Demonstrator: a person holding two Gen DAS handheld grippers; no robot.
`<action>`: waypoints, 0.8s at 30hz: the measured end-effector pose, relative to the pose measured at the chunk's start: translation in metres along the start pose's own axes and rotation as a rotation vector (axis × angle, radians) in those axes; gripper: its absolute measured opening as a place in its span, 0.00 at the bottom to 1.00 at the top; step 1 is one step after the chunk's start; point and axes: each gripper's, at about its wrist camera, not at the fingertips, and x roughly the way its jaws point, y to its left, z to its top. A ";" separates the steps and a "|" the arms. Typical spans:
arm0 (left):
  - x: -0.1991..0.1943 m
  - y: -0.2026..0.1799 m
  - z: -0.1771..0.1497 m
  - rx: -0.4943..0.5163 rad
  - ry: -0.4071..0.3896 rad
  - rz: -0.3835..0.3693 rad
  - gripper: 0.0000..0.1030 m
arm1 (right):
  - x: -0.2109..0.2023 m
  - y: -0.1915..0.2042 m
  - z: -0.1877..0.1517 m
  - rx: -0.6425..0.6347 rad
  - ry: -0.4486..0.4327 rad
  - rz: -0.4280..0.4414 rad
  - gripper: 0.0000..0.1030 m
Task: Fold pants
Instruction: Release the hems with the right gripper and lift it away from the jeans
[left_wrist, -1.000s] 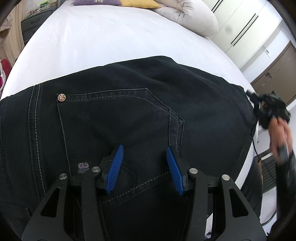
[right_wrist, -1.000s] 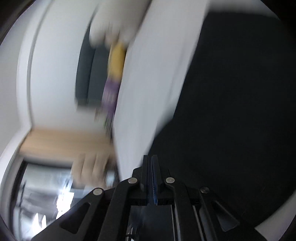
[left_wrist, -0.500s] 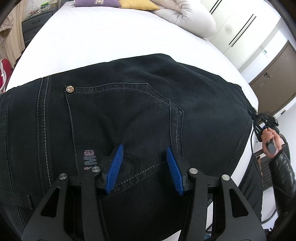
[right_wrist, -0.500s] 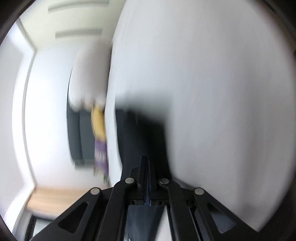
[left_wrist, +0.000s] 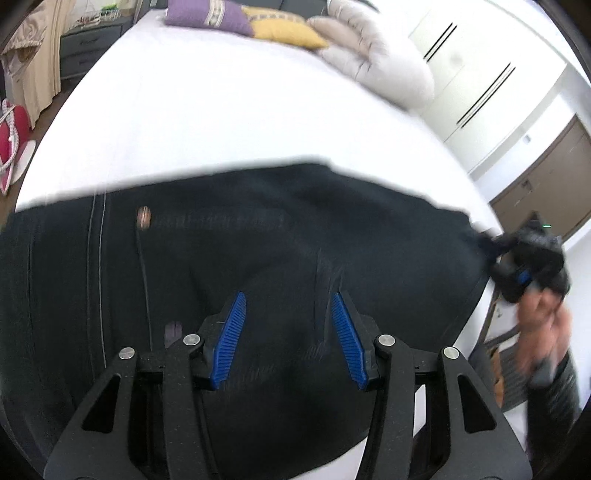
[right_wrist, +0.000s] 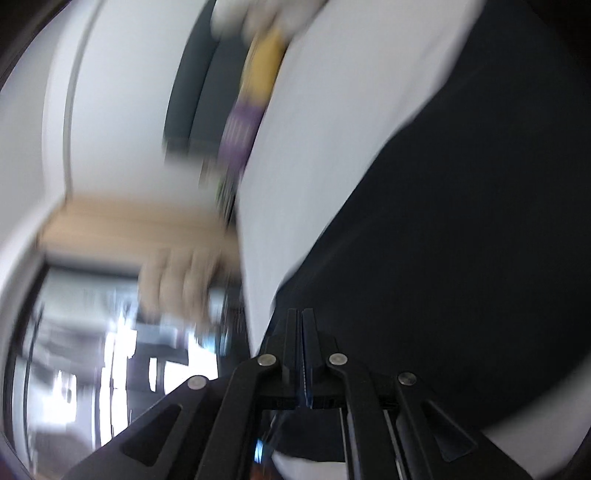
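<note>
White bed filled the bkgd. L gripper had fingers apart, hovering over dark pants, nothing between pads. R gripper had fingers pressed together; whether they pinched cloth couldn't be told. Pants lay across bed. Step looked like between-folds repositioning; next needs an edge grip w/ both.

Left tool agape — right tool closed

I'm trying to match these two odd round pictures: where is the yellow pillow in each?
Left wrist view: yellow pillow at the top centre, between a purple pillow and the white duvet.
Right wrist view: blurred yellow pillow, top centre.
Shared landmark: the black pants on the white bed.
</note>
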 end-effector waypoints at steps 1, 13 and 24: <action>0.000 0.001 0.007 0.002 -0.009 0.002 0.46 | 0.026 0.006 -0.008 -0.004 0.059 0.008 0.05; 0.029 0.076 0.020 -0.101 0.046 -0.010 0.33 | 0.097 -0.059 0.064 0.208 -0.047 -0.008 0.00; -0.011 0.100 -0.010 -0.157 -0.036 0.014 0.33 | -0.151 -0.130 0.100 0.393 -0.646 -0.191 0.06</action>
